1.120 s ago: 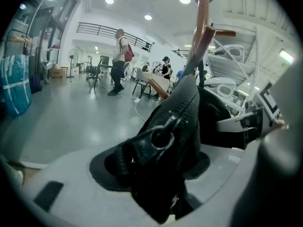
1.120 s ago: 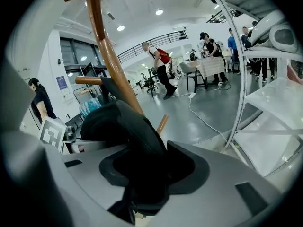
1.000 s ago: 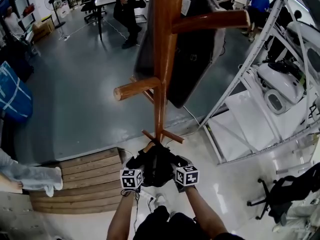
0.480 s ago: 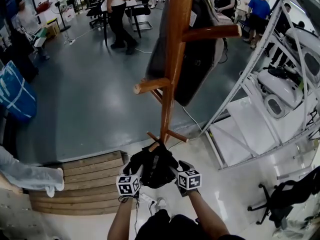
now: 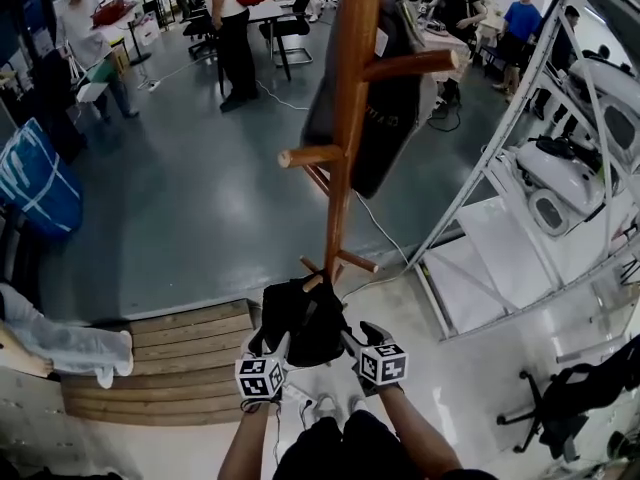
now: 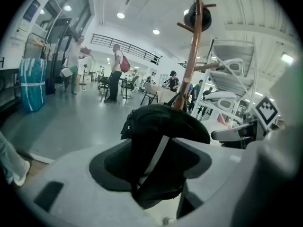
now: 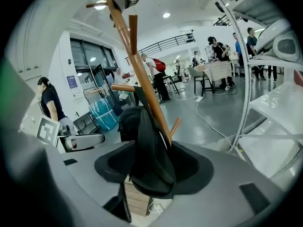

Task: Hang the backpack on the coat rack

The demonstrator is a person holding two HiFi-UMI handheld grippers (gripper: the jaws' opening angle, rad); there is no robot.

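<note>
A black backpack (image 5: pixel 305 323) hangs low in front of the wooden coat rack (image 5: pixel 350 118), near the rack's feet. My left gripper (image 5: pixel 275 346) is shut on one of its straps, which runs down through the jaws in the left gripper view (image 6: pixel 156 174). My right gripper (image 5: pixel 355 340) is at the bag's right side. Its jaws are opening, and a fold of the backpack (image 7: pixel 142 141) hangs loosely between them (image 7: pixel 151 174). The rack's pole (image 7: pixel 137 74) rises just behind the bag. A dark bag (image 5: pixel 385 98) hangs from an upper peg.
A wooden pallet (image 5: pixel 190 358) lies on the floor to the left. A white metal frame (image 5: pixel 500 138) with white machines stands on the right, and an office chair (image 5: pixel 560 398) sits at the lower right. A blue bag (image 5: pixel 30 183) stands at the far left. Several people stand behind the rack.
Both grippers have lifted the backpack a little and carried it toward the rack's base. My view has tilted up, showing more of the room. A person behind the rack has walked left.
</note>
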